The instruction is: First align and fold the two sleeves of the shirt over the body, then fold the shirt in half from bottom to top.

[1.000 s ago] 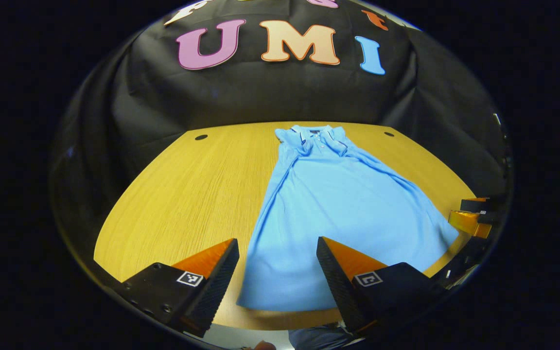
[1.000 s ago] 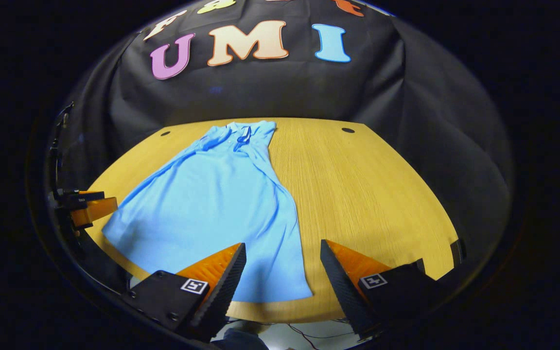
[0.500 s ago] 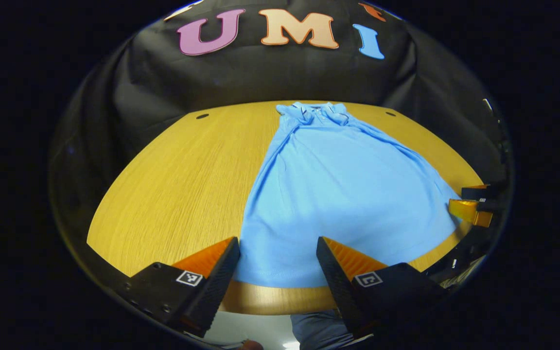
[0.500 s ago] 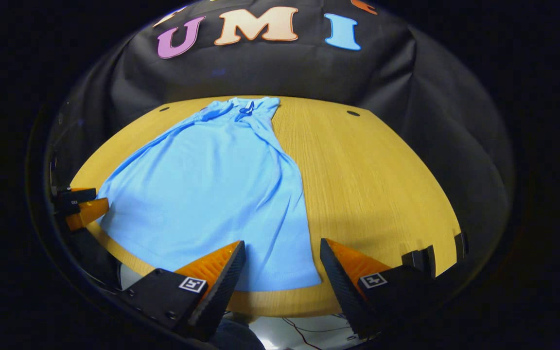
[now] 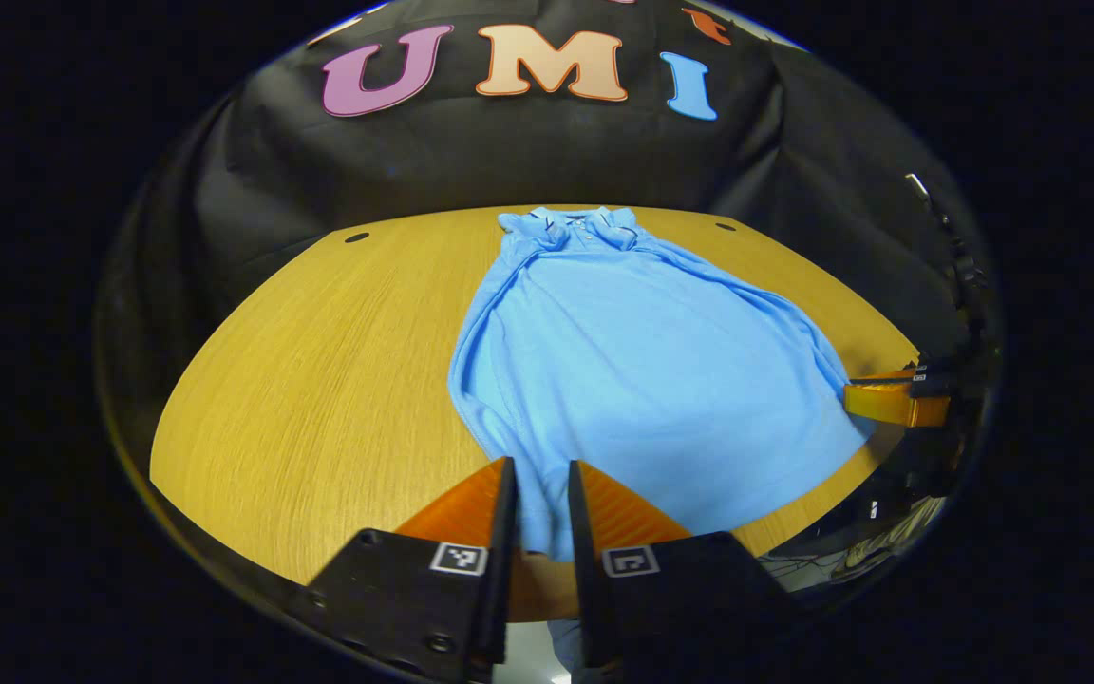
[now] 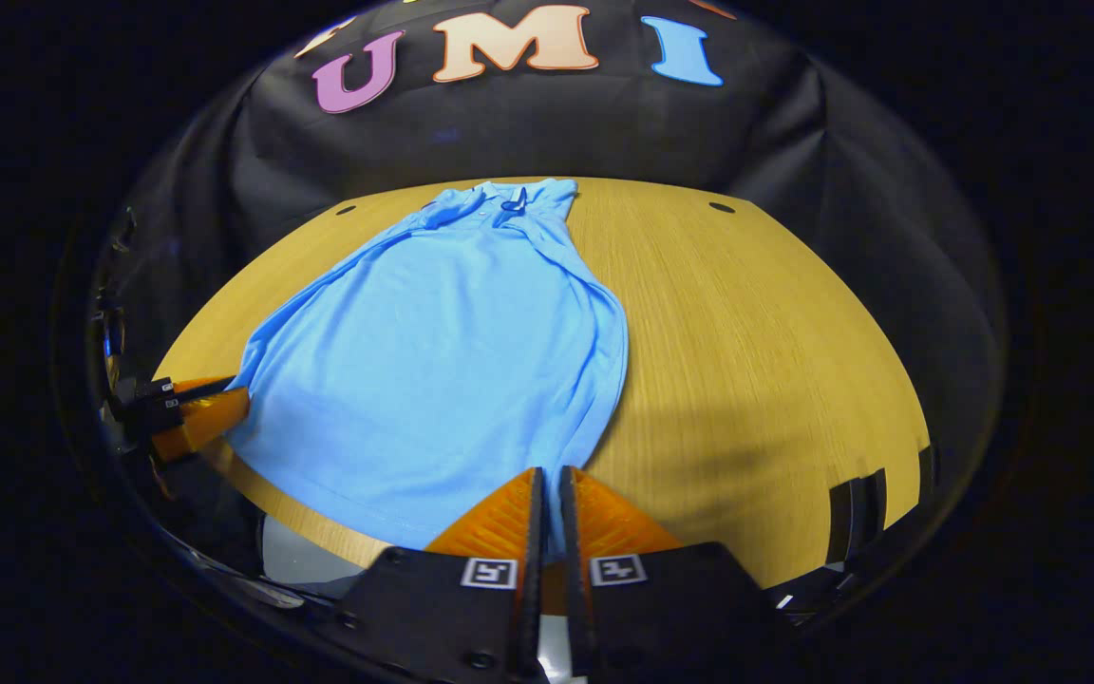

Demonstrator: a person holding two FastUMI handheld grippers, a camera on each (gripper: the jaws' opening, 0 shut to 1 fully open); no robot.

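On the left, your left gripper (image 5: 537, 475) is clamped on the hem of the light blue polo shirt (image 5: 632, 370) at its near left corner, with a strip of fabric pinched between the two fingers. The shirt lies flat on the wooden table (image 5: 319, 380), collar at the far edge by the black cloth wall, hem at the near edge toward you. Both sleeves already appear folded in over the body, so the step in hand is likely the bottom-to-top fold.

On the right, your right gripper (image 6: 547, 480) is closed on the hem at the near right corner, cloth caught between its fingers too. In the right gripper view, the other gripper sits far left, against the shirt's edge.

To fold well, lift both corners together and at the same height, so the hem stays straight. Carry them forward toward the collar (image 6: 509, 195) at matched speed. Keep the sleeves from sliding out as the cloth rises. Lay the hem level with the shoulders before you let go.
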